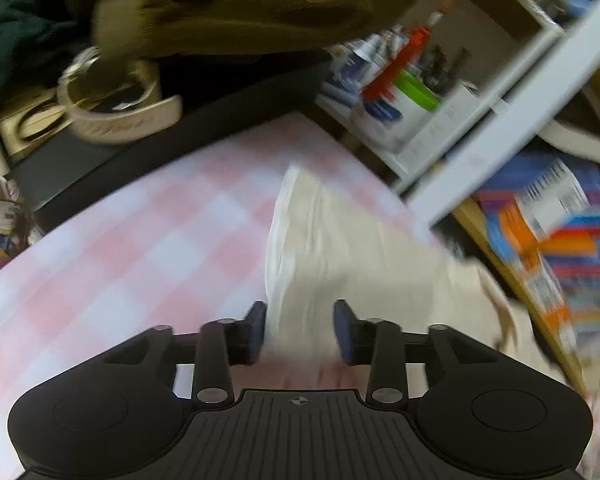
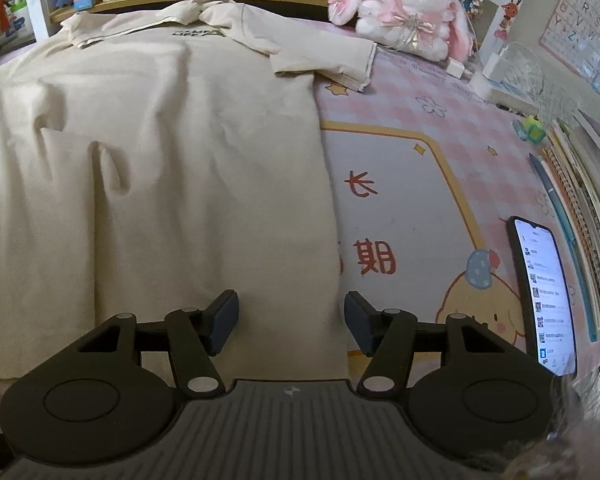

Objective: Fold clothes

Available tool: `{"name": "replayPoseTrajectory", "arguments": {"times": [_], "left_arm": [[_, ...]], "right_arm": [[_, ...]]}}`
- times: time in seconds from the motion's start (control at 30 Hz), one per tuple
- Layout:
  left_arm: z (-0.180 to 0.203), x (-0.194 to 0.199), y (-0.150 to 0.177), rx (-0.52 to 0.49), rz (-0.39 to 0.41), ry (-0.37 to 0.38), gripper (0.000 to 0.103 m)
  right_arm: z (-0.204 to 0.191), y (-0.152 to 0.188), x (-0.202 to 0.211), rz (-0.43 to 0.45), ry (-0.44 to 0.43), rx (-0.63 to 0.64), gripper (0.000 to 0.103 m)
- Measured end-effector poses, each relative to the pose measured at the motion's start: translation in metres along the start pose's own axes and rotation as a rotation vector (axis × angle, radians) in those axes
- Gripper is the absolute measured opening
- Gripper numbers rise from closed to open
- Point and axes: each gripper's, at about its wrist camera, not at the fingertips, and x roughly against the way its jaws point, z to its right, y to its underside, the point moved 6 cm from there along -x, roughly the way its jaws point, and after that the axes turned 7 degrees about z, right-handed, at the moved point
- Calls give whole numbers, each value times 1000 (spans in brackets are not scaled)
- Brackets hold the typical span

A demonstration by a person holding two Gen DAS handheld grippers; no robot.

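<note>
Left view's smeared with blur, shelves (image 1: pixel 472 92) barely readable. Cream shirt (image 2: pixel 160 168) lies flat on the pink checked mat (image 2: pixel 440 128), its left side cut off. Left gripper (image 1: pixel 300 332) gapes over a shirt fold; right gripper (image 2: pixel 292 322) spread wide, empty, at the hem. Phone (image 2: pixel 544 296) glows nearby.

My left wrist view, tilted and blurred, skims low toward shelves (image 1: pixel 440 120) at 1 o'clock; my right looks down close; both share the cream shirt (image 2: pixel 160 160) on the pink mat (image 2: pixel 440 128).
</note>
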Motion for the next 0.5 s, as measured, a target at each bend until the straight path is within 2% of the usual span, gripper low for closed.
{"name": "replayPoseTrajectory", "arguments": {"times": [0.2,0.3,0.37,0.4,0.5], "left_arm": [[13,79,88,-264,-151,95,50],[26,111,130,-434,-186,141,55],[34,129,155,-551,-183,149,57],[36,137,166,-589,-179,151,58],[39,153,183,-608,-189,176,59]], "right_arm": [[25,-1,5,24,22,-94,56],[35,3,7,14,18,-145,56],[39,8,9,7,14,-172,56],[37,12,11,7,13,-171,56],[32,23,17,9,12,-159,55]]}}
